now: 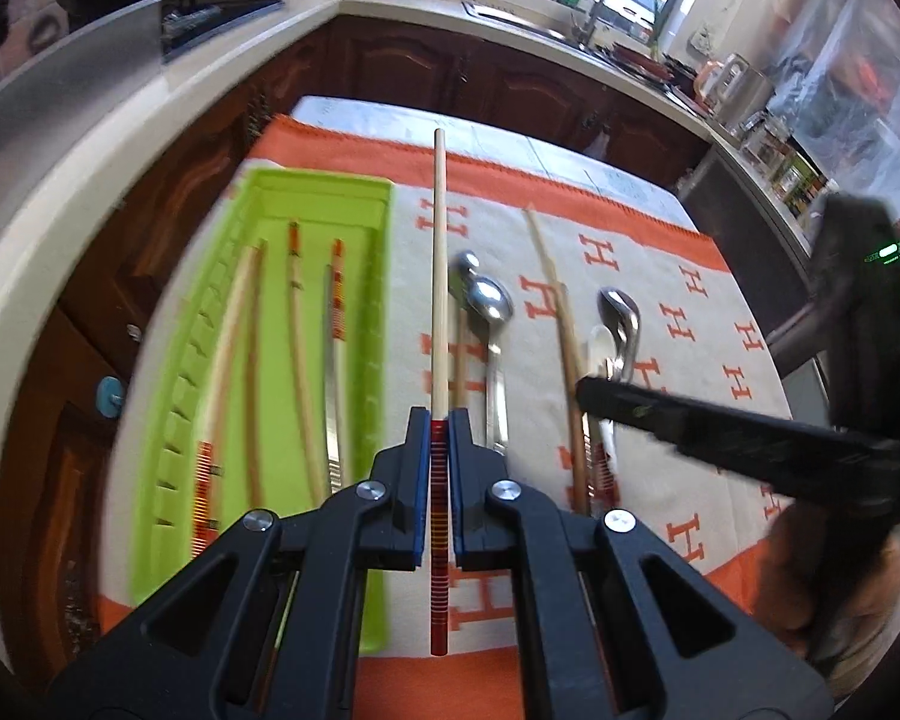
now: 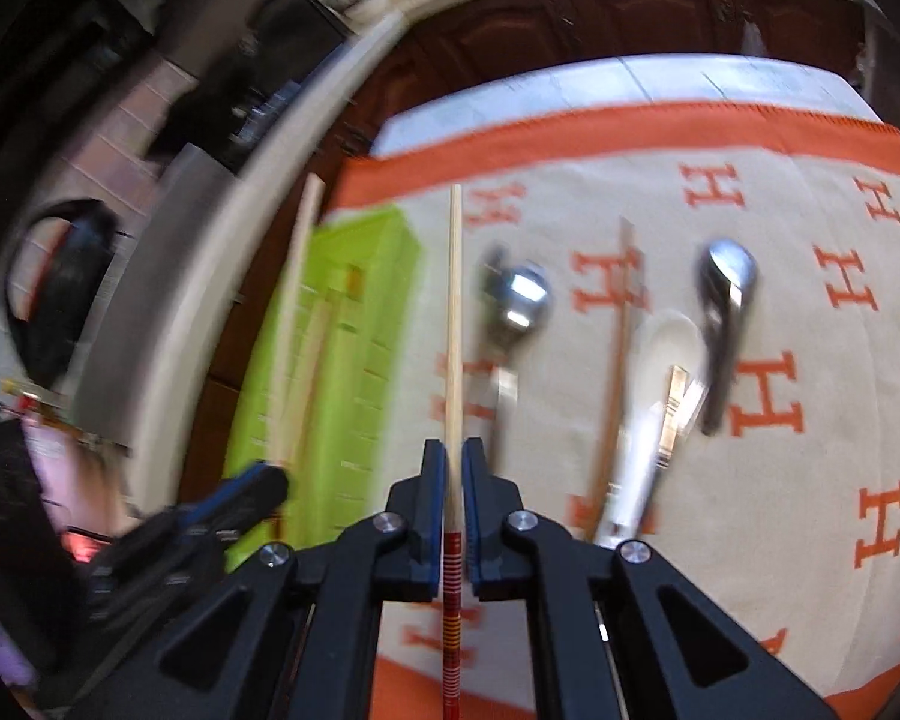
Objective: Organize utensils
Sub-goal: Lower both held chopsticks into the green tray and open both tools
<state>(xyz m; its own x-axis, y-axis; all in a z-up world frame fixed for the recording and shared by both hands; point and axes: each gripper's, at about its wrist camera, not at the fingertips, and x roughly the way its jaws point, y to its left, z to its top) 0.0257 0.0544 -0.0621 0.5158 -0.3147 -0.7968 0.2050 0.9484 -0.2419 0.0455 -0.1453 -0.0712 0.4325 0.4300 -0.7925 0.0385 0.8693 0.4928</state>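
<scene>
The lime-green plastic tray (image 1: 258, 360) sits at the left of the table on the orange-and-cream cloth (image 1: 690, 312), and 4 chopsticks (image 1: 297, 354) lie lengthwise in it, pale wood with red-and-yellow banded ends. Out on the cloth to the right lie a steel spoon (image 1: 491, 300), another wooden chopstick (image 1: 561, 324), a white ceramic spoon (image 2: 660, 372) and a dark steel spoon (image 1: 621, 318); further utensils under them are too blurred to sort.

The left gripper (image 1: 440, 420) is closed tight on a chopstick (image 1: 440, 276), pale shaft pointing far, red banded end toward the camera, clamped between the blue pads (image 1: 417, 480) and held above the cloth just right of the tray. The right gripper (image 2: 453, 456) is likewise nipped shut on a second chopstick (image 2: 453, 312), same look, raised over the cloth between the tray and the steel spoon. The left wrist view also shows the right gripper's black finger over the spoons.
</scene>
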